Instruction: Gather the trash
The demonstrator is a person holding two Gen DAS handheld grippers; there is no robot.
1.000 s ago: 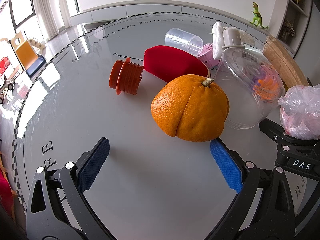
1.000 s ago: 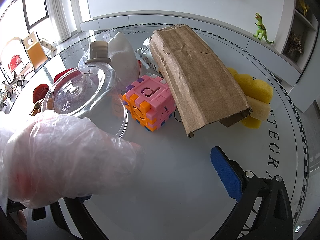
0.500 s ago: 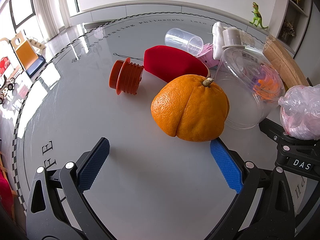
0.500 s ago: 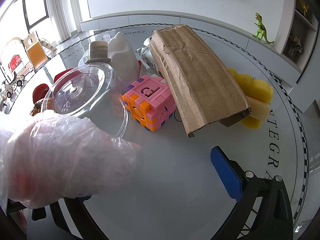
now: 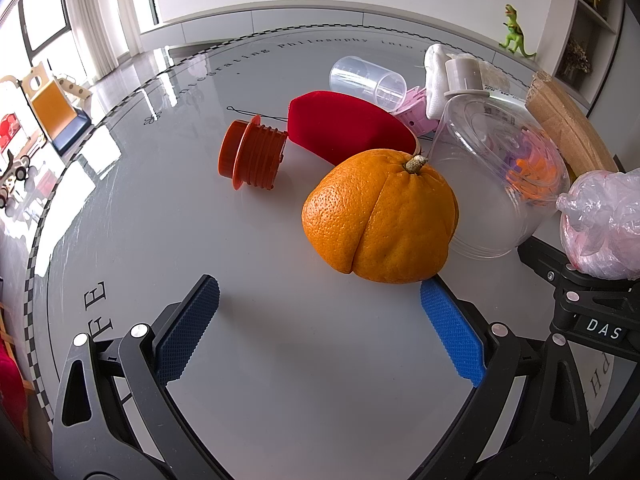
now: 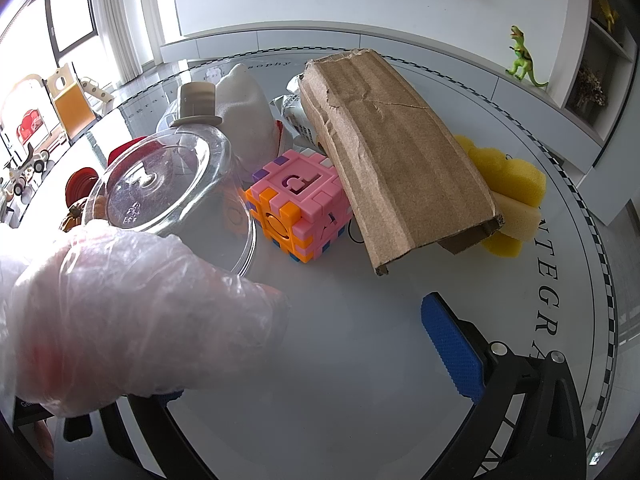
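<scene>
Grey glass table [image 5: 168, 240]: wide-open left hand-held gripper [image 5: 320, 330] faces the round orange peel [image 5: 380, 216], just beyond its right fingertip.

Black claw [image 5: 316, 320] — blue ribbed pads [image 5: 452, 330], silver screws.

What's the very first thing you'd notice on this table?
The big round orange, sitting just beyond the left gripper and its open jaws. Next, the torn brown cardboard piece lying across a yellow sponge, with a pink and orange puzzle cube beside it.
</scene>
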